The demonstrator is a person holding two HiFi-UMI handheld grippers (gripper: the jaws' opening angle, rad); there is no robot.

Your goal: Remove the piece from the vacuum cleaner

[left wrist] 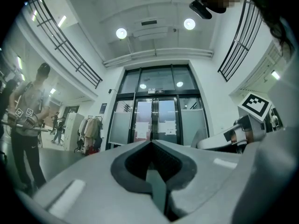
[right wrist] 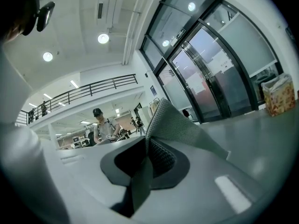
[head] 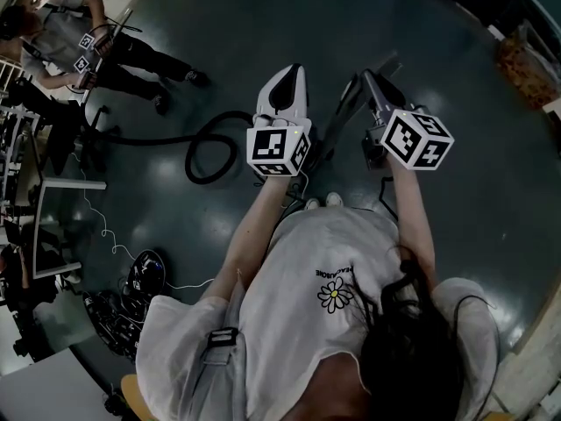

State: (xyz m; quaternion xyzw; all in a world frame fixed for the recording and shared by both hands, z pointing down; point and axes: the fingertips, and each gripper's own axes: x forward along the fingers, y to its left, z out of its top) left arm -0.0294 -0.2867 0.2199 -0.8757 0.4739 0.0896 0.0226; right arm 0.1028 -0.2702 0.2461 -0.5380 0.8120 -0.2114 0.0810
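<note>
Piece (right wrist: 180, 125): a grey, mesh-textured flap pinched in my right gripper (right wrist: 148, 143), jaws narrow and pressing on its near end. It is up in the air over the floor (head: 456, 235), resting on nothing. Its pointed corner sticks up past the jaw tips. Its long axis slants from that corner down toward the right in the right gripper view, away from me.

Left gripper (left wrist: 152, 143): jaws together, nothing between them, just beside the right one.

Head view only:
- Both grippers sit side by side in front of my chest, cubes toward me.
- A black hose (head: 206, 152) is looped on the floor left of the left gripper, running toward the floor's left edge.
- A dark tube (head: 337, 121) slants between the two grippers.
- A cable tangle (head: 123, 310) lies near the floor's lower left edge.
- Another person (head: 70, 38) stands at the far left corner.
- I can't separate the piece from the right gripper there, and I can't make out the vacuum body.

Left gripper view only: glass doors (left wrist: 156, 120) are straight ahead, a coat rack (left wrist: 91, 129) is left of them, and my right gripper's marker cube (left wrist: 256, 104) is at the right. The piece is not visible.

Right gripper view only: it shows the piece's mesh texture, a balcony railing (right wrist: 88, 90), and a paper bag (right wrist: 278, 94) on the floor by the doors.
</note>
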